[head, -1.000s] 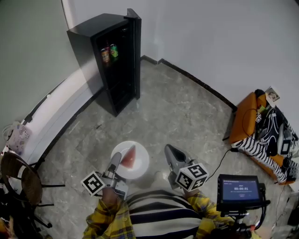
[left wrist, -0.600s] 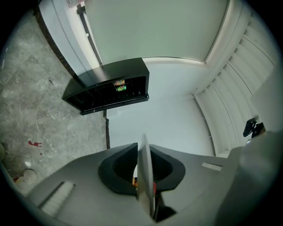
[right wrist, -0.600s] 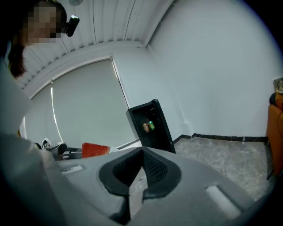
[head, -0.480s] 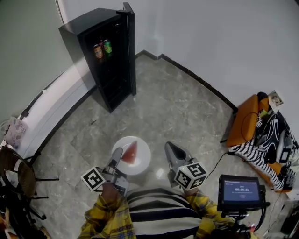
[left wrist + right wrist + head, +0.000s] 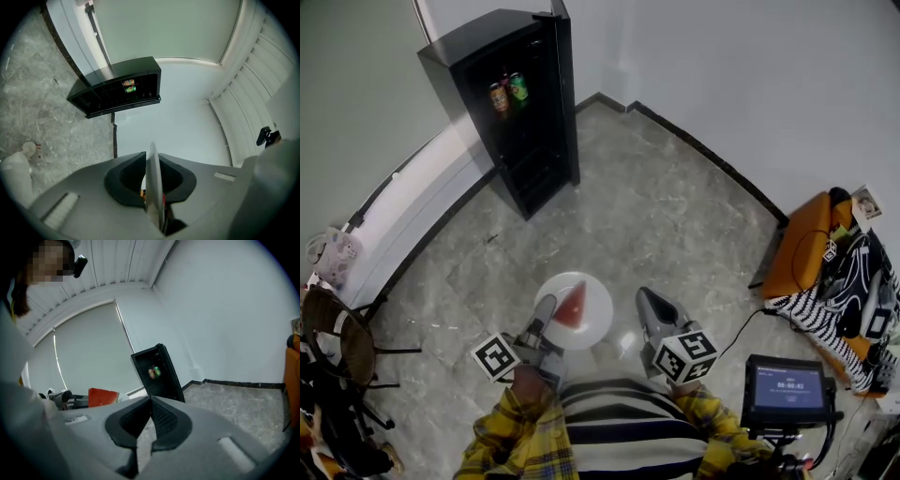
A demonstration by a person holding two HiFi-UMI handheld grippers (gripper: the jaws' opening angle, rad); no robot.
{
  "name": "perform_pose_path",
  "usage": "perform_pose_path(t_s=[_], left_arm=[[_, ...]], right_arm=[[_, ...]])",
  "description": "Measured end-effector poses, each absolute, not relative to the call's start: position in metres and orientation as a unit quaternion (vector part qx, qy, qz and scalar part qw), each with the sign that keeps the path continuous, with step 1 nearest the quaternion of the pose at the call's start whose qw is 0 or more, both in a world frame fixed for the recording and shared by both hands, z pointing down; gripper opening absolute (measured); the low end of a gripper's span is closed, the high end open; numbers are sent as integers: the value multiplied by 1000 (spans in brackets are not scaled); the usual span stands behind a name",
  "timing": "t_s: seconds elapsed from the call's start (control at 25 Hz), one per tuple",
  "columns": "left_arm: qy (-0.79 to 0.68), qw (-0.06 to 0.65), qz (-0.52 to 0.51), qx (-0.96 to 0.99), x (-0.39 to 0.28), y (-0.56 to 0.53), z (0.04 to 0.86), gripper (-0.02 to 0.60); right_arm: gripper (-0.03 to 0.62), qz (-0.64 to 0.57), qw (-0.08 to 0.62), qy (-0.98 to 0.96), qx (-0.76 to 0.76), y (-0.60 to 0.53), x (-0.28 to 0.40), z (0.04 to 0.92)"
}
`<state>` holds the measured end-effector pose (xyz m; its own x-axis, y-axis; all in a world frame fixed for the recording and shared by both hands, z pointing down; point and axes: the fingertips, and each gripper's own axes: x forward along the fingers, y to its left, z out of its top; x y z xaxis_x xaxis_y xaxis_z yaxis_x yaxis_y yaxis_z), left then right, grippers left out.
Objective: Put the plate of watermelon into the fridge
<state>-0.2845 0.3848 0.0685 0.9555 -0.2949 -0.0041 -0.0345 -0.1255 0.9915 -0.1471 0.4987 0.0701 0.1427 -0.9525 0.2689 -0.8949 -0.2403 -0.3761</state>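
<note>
Standing there as I was, from over the person's head, where did you make out the plate of watermelon?

Well short of the fridge [image 5: 520,103], out on the floor side of its open front. The left gripper [image 5: 546,307] carried the white plate [image 5: 598,302] by its near rim, and the red watermelon [image 5: 573,307] wedge lay on it. The right gripper [image 5: 649,302] hung just beside the plate, on the side away from the fridge, and carried nothing. Two cans [image 5: 508,91] stood on an upper shelf inside the fridge.

And along the left gripper's own view?

Its jaws stood a little apart, clamped on the plate's rim [image 5: 153,183], which ran edge-on between the pads. Past the rim the fridge [image 5: 117,91] lay well ahead with its dark inside facing us, and the cans [image 5: 129,86] showed as a bright spot in it.

What of the right gripper's view?

Those jaws were pressed together with nothing between them. The fridge [image 5: 157,373] stood far ahead, open, the cans [image 5: 153,371] on their shelf. The watermelon [image 5: 103,397] showed off to one side, much nearer to us than to the fridge, with the left gripper just beyond it.

So the plate was not inside?

No, it was in the air, well apart from the fridge.
</note>
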Motion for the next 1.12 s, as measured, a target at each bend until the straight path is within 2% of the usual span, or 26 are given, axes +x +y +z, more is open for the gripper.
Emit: perform_pose_path(t_s=[0.48,0.8,1.12], left_arm=[[-95,654,-94,745,-216,330,72,31],[-93,653,-105,744,-174,262,71,31],[-103,647,-109,748,-154,213,69,31]], right_arm=[[-3,-229,48,599,-766,458,-89,76],[-3,-219,41,602,-767,386,-44,69],[-3,-214,47,622,-752,315,-27,60]])
